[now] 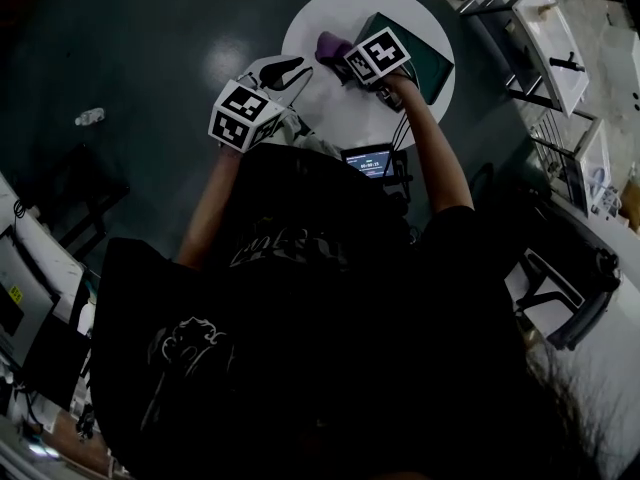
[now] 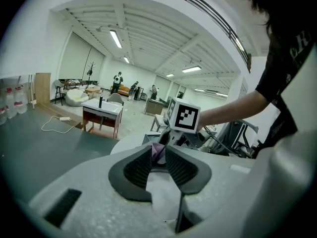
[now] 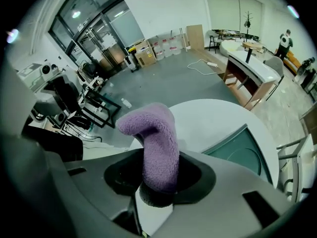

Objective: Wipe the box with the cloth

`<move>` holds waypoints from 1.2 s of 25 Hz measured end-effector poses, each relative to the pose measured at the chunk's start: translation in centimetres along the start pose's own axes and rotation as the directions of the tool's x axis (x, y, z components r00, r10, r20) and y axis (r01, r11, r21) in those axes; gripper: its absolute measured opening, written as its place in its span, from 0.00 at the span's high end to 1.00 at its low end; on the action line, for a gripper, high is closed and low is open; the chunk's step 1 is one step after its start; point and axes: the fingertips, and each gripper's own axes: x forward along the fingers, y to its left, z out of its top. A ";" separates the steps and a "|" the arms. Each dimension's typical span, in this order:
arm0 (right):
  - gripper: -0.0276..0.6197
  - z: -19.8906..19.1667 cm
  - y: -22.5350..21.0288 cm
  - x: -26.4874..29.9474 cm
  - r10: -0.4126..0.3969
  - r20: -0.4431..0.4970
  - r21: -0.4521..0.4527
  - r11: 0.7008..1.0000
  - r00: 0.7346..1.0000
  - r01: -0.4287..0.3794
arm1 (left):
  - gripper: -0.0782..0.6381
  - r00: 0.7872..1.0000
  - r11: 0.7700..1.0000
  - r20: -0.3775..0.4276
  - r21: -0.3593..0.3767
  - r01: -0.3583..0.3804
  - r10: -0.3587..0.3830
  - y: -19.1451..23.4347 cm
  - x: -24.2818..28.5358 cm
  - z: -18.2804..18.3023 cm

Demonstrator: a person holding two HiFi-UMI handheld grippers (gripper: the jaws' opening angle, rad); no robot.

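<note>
The person's right forearm (image 1: 432,143) reaches forward over the round white table (image 1: 330,108), and the right gripper (image 3: 159,175) is held above the table's middle, its jaws clamped on a purple cloth (image 3: 156,143) that stands up out of them and folds over at the top. The green box (image 1: 415,53) lies on the right part of the table, just beside the cloth; whether the cloth touches it cannot be told. The left arm is bent closer to the body, and the left gripper (image 1: 285,68) hangs at the table's left edge, pointed across the table toward the right gripper, jaws a little apart and holding nothing; the purple seen through their gap is the cloth farther off. A small lit screen (image 1: 368,158) sits at the person's chest, at the near edge of the table. On the dark floor left of the table lies a small bottle (image 1: 90,116). To the right of the table stands a white-topped desk (image 1: 545,38), and nearer the person a dark chair (image 1: 560,298).
</note>
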 end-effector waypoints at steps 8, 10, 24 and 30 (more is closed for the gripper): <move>0.74 1.1 4.0 -7.0 -0.061 0.273 0.111 0.993 0.960 0.031 | 0.76 1.000 0.999 0.016 0.032 0.001 -0.002 -2.7 -2.2 0.1; 0.74 0.5 5.4 -8.8 -0.084 0.332 0.147 0.988 0.940 0.036 | 0.76 1.000 0.999 0.019 0.043 0.006 -0.007 -3.6 -2.5 0.1; 0.74 -10.8 11.5 -13.7 -0.234 0.490 0.452 0.892 0.840 -0.015 | 0.76 0.997 0.994 -0.006 0.081 0.074 -0.074 -13.2 -3.0 -0.8; 0.74 -11.9 11.9 -13.7 -0.266 0.506 0.471 0.882 0.821 -0.005 | 0.76 0.997 0.987 -0.016 0.140 0.083 -0.082 -14.7 -3.5 -0.3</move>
